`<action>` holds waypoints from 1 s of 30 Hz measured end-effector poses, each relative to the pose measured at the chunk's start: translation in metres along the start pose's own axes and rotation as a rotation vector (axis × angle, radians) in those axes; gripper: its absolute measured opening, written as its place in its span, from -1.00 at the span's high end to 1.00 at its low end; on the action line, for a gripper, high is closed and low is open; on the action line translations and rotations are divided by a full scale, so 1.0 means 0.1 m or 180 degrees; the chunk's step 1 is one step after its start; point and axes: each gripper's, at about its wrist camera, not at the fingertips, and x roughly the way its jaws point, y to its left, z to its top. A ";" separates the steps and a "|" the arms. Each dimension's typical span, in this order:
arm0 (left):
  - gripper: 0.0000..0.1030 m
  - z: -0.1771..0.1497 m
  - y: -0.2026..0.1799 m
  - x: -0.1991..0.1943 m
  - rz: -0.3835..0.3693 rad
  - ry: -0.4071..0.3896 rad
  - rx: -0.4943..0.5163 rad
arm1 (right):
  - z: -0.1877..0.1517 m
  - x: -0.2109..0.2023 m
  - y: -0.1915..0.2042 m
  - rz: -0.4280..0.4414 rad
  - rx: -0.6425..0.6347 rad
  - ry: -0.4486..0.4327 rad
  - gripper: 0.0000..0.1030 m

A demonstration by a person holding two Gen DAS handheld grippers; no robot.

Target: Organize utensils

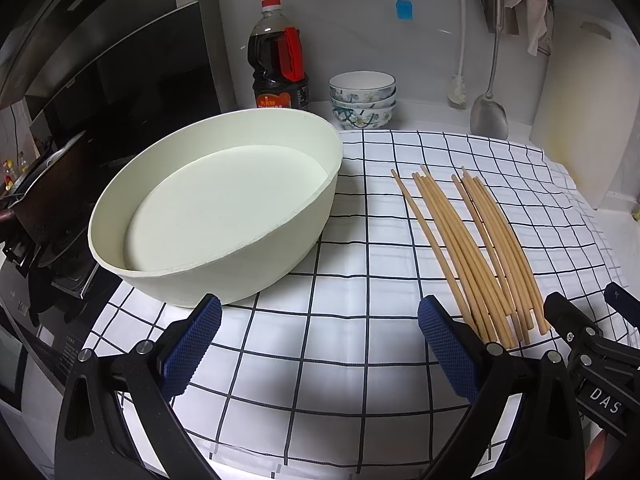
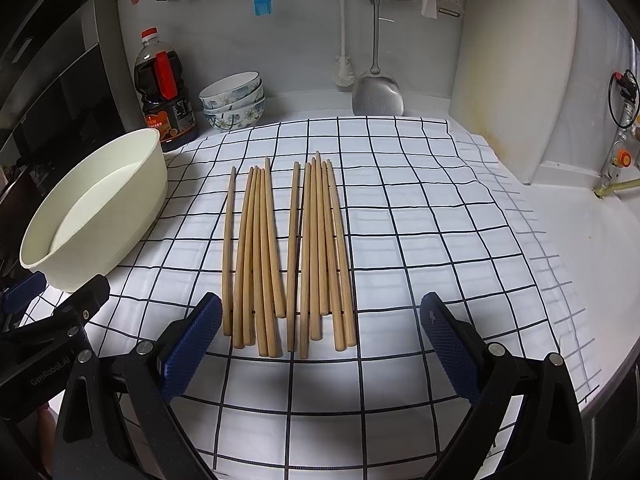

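Several wooden chopsticks [image 2: 288,256] lie side by side on a white checked cloth [image 2: 420,240], thick ends toward me. A cream oval tub [image 1: 224,204] stands empty on the cloth's left; it also shows in the right wrist view [image 2: 96,208]. My left gripper [image 1: 320,344] is open and empty, above the cloth in front of the tub, with the chopsticks [image 1: 472,248] to its right. My right gripper [image 2: 320,344] is open and empty, just short of the chopsticks' near ends. The right gripper's body [image 1: 588,344] shows at the left wrist view's right edge.
A soy sauce bottle [image 1: 278,60] and stacked floral bowls [image 1: 362,98] stand behind the tub. A metal spatula [image 2: 378,88] and brush [image 2: 344,68] hang on the back wall. A cutting board [image 2: 516,68] leans at the right. A stove with a pan [image 1: 40,200] is left.
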 end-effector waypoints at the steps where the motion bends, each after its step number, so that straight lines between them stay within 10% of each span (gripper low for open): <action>1: -0.88 0.00 0.00 0.00 -0.0001 -0.0001 -0.0002 | 0.00 0.00 0.00 -0.0001 -0.0004 0.0002 -0.84; 30: -0.88 -0.04 -0.09 0.01 0.0000 0.0021 -0.0005 | 0.07 0.00 -0.15 0.0115 -0.0090 -0.0056 -0.84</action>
